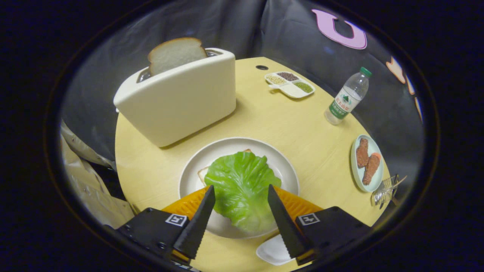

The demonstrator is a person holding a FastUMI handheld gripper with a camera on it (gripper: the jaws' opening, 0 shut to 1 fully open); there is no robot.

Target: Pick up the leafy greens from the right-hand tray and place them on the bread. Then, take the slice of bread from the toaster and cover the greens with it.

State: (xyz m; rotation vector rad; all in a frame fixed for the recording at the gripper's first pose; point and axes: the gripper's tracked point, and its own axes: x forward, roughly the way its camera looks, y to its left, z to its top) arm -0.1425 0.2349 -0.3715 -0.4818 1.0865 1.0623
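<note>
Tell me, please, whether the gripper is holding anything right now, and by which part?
Nothing is held: the gripper is open, its fingers apart on either side of the green lettuce leaf lying on the round white plate.

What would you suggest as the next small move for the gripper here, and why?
Probably lift and head for the toaster. The lettuce leaf already lies on the bread on the white plate, and the gripper is open, its fingers either side of the leaf, seemingly not pressing it. The bread slice stands up out of the toaster's slot, beyond the plate.
</note>
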